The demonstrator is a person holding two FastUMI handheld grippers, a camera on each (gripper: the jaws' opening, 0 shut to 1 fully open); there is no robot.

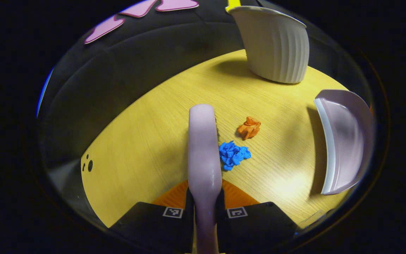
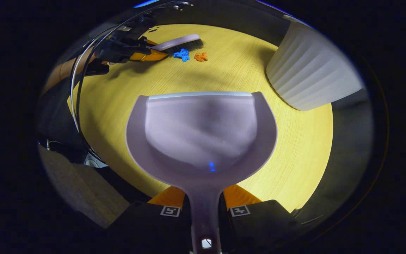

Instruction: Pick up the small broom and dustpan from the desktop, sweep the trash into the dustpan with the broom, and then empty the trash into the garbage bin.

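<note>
- The broom [image 1: 204, 148] is being clamped by its handle between the fingers of the left gripper [image 1: 204, 211]; the bristles are being kept low over the desktop [image 1: 146, 141], just beside the trash, probably so a short stroke is enough.
- In the left gripper view the blue paper wad [image 1: 234, 154] is lying at 3 o'clock from the broom head, nearly touching it; the orange paper wad [image 1: 249, 127] is lying at 1 o'clock from the blue one, close but apart.
- The dustpan [image 2: 203, 130] is being gripped by its handle in the right gripper [image 2: 204, 215], both fingers pressing on it; its lip is being pointed toward the wads, which in the right gripper view are sitting at 12 o'clock, well apart from it.
- In the left gripper view the dustpan is being held at 3 o'clock, open side facing the trash, presumably as the catch side for a sweep.
- The garbage bin [image 1: 275, 46] is standing at 1 o'clock on the desktop, near enough for emptying later.
- Judgement: pickup is done; sweeping is not yet done, since both wads are lying on the desktop and the pan looks empty.
</note>
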